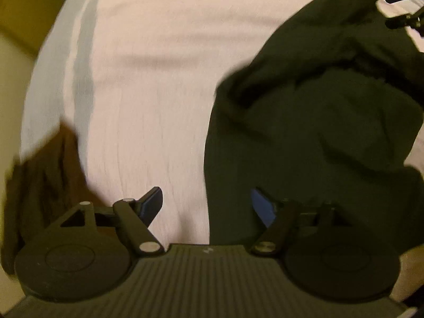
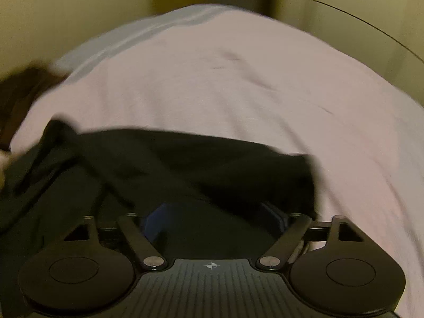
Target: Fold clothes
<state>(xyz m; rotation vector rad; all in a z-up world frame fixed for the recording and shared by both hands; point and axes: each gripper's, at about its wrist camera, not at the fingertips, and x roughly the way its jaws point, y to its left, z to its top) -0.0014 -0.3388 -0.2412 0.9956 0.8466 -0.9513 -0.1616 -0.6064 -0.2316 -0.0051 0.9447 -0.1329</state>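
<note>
A dark, crumpled garment [image 1: 318, 111] lies on a pale pink bedsheet [image 1: 148, 79], filling the right half of the left wrist view. My left gripper [image 1: 208, 205] is open and low over the sheet. The garment's left edge runs between its blue-padded fingers [image 1: 153, 202], and the right finger is over the cloth. My right gripper [image 1: 394, 9] shows at the top right by the garment's far end, fingers apart. In the right wrist view the garment [image 2: 185, 164] stretches across the front. My right gripper [image 2: 214, 220] is open there, with dark cloth lying between and partly hiding its fingers.
A brown piece of cloth [image 1: 47, 175] lies at the sheet's left edge, also visible as brown cloth [image 2: 21, 90] in the right wrist view. A yellowish wall [image 2: 106, 5] rises beyond the bed. The pink bedsheet [image 2: 238, 84] extends bare beyond the garment.
</note>
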